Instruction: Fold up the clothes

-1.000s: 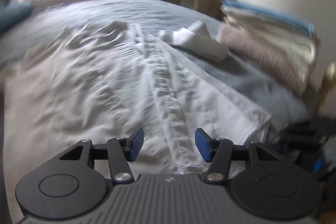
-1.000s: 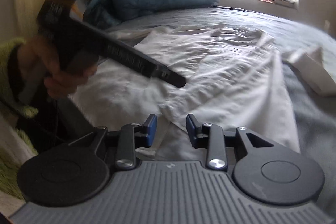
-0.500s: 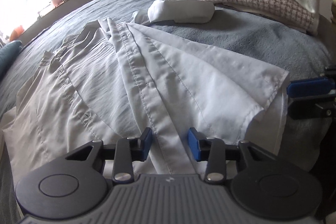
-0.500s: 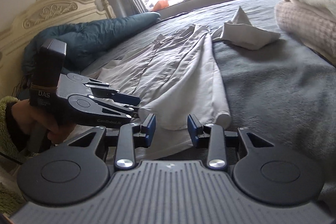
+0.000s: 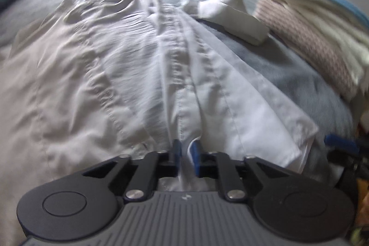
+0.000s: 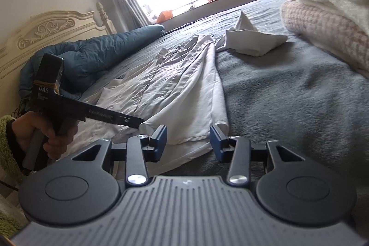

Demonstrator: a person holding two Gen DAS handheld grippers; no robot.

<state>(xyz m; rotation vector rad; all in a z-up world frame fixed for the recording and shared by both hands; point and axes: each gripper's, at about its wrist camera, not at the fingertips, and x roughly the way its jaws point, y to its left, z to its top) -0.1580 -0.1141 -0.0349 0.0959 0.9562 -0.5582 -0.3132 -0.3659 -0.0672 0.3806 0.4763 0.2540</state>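
Bed (image 6: pixel 288 93), grey cover, carries everything in play. No containers in either view, so nothing to log as held inside one; the nearest thing to storage is the stack of folded clothes (image 6: pixel 322 22) at the right edge of the bed.

White shirt (image 5: pixel 129 75) lies spread on the cover with its button placket running away from the left wrist camera and its hem at the near edge. One sleeve (image 5: pixel 233 17) is bunched beside the collar end, just short of the stack.

Left gripper (image 5: pixel 185 155): jaws closing on the hem at the placket, a pinch of white cloth between the pads. The left view is blurred, so I cannot tell how many layers are caught.

Right gripper (image 6: pixel 188 138): jaws opening, nothing between them, hovering just off the hem corner nearest it. Seen from the right wrist, the left gripper's tip sits at the hem.

Risks, judged:
- A lift on a thin pinch could slip out, since the cloth looks smooth.
- Catching only the top panel would drag the front open and skew the fold.
- A one-sided pull while the right holds nothing would twist the hem.
- The loose sleeve may trail into the stack.
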